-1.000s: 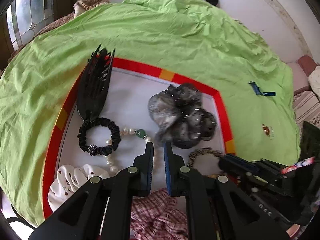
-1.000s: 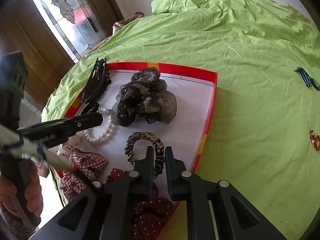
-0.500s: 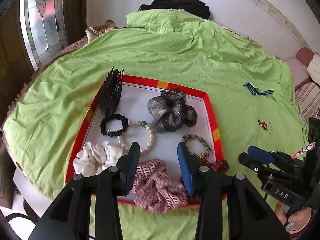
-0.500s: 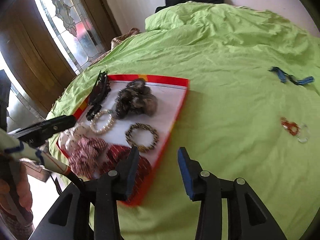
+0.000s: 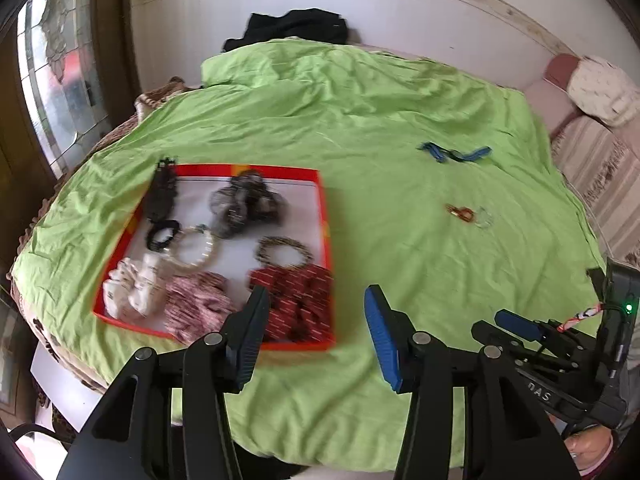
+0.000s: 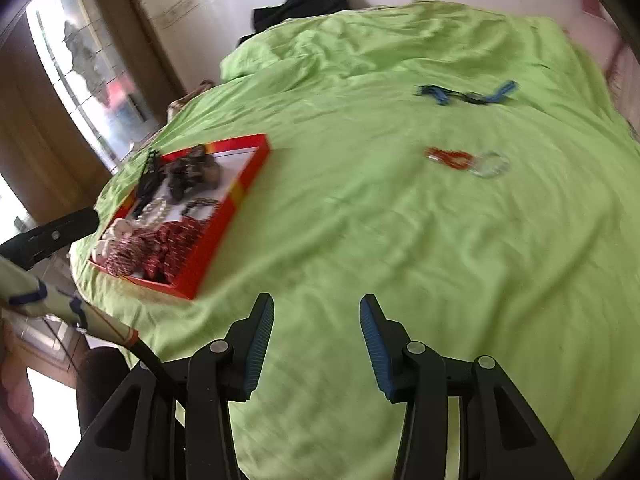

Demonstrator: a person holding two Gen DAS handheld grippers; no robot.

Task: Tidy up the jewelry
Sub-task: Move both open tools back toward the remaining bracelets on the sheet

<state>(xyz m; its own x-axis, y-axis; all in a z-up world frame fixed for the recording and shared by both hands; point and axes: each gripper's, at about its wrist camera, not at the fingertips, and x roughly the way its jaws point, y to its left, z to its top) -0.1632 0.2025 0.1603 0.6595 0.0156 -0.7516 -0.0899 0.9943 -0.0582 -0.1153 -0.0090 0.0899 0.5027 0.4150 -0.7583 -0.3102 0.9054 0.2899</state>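
Bedroom, round bed under a green sheet (image 5: 360, 128), white wall behind, stained-glass door (image 6: 92, 92) off to the left. Red-rimmed tray (image 5: 325, 216) on the sheet's left part, white floor.

In the tray: black claw clip (image 5: 162, 196) along the far-left edge, dark sheer scrunchie (image 5: 244, 208) near the far middle, black hair tie (image 5: 162, 234) just below the clip, pearl bracelet (image 5: 196, 250) touching that tie, leopard-print hair band (image 5: 285, 252) toward the right rim, white dotted scrunchie (image 5: 134, 290), pink checked scrunchie (image 5: 198, 306) and red patterned scrunchie (image 5: 298, 300) along the near rim.

Outside the tray, well right of it: blue striped ribbon (image 6: 468, 94) farther back, red bead bracelet (image 6: 448, 158) nearer, touching a clear ring (image 6: 490, 165).

Left gripper (image 5: 312, 332) above the tray's near-right corner, jaws opening, nothing between them. Right gripper (image 6: 316, 340) over bare sheet right of the tray, jaws opening, empty too.

Black garment (image 5: 296, 26) at the sheet's far edge.
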